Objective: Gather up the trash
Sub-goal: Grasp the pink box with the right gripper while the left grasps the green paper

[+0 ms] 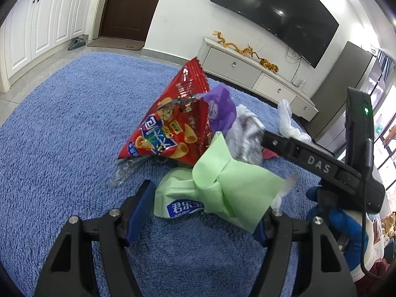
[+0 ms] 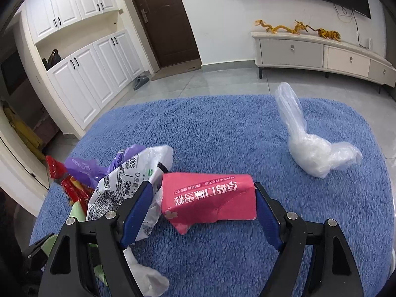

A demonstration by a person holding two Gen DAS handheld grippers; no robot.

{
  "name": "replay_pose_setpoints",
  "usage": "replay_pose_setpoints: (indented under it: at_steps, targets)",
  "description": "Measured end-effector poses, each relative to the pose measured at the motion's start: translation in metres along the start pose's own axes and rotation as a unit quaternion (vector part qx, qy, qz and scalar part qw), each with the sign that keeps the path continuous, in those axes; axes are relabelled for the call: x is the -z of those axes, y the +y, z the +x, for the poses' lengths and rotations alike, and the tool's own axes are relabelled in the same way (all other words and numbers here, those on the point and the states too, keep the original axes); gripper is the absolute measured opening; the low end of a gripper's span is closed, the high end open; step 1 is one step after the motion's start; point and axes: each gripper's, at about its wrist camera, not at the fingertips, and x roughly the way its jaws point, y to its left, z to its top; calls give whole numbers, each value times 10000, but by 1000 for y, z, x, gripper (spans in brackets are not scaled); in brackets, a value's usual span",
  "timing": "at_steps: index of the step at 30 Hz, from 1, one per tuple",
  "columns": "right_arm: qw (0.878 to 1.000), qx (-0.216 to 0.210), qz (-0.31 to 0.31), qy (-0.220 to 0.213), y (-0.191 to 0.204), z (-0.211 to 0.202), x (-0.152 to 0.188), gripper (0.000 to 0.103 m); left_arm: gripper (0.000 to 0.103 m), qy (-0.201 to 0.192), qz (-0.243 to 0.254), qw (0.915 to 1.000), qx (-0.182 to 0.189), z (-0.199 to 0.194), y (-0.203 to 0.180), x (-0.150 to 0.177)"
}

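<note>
A heap of trash lies on a blue carpet (image 1: pixel 61 128). In the left wrist view I see a red snack bag (image 1: pixel 170 123), a purple wrapper (image 1: pixel 220 109), a grey-white bag (image 1: pixel 247 136) and a light green wrapper (image 1: pixel 222 193). My left gripper (image 1: pixel 205 208) is open, its fingers either side of the green wrapper. In the right wrist view my right gripper (image 2: pixel 205 210) is open around a pink carton (image 2: pixel 210 200), fingers close to its ends. A white printed bag (image 2: pixel 123 183) and purple wrapper (image 2: pixel 84 168) lie left of it. The right gripper's body (image 1: pixel 321 168) shows in the left view.
A crumpled clear plastic bag (image 2: pixel 309 143) stands on the carpet (image 2: pixel 222 133) to the far right. Beyond the carpet are tiled floor, a white TV cabinet (image 2: pixel 321 54), a brown door (image 2: pixel 163 19) and white cupboards (image 2: pixel 81 79).
</note>
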Motion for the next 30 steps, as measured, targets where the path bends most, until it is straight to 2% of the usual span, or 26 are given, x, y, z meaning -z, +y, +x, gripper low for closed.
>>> replay_pose_setpoints:
  at_steps: [3, 14, 17, 24, 30]
  targets:
    - [10000, 17, 3, -20, -1, -5, 4, 71, 67, 0, -5, 10000, 14, 0, 3, -2]
    - [9991, 232, 141, -320, -7, -35, 22, 67, 66, -5, -14, 10000, 13, -1, -1, -2]
    - [9978, 461, 121, -471, -8, -51, 31, 67, 66, -4, -12, 10000, 8, -1, -1, -2]
    - [9874, 1382, -381, -665, -7, -82, 46, 68, 66, 0, 63, 9999, -100, -3, -8, 0]
    - [9851, 1545, -412, -633, -12, -97, 63, 68, 66, -15, 46, 9999, -154, -9, -10, 5]
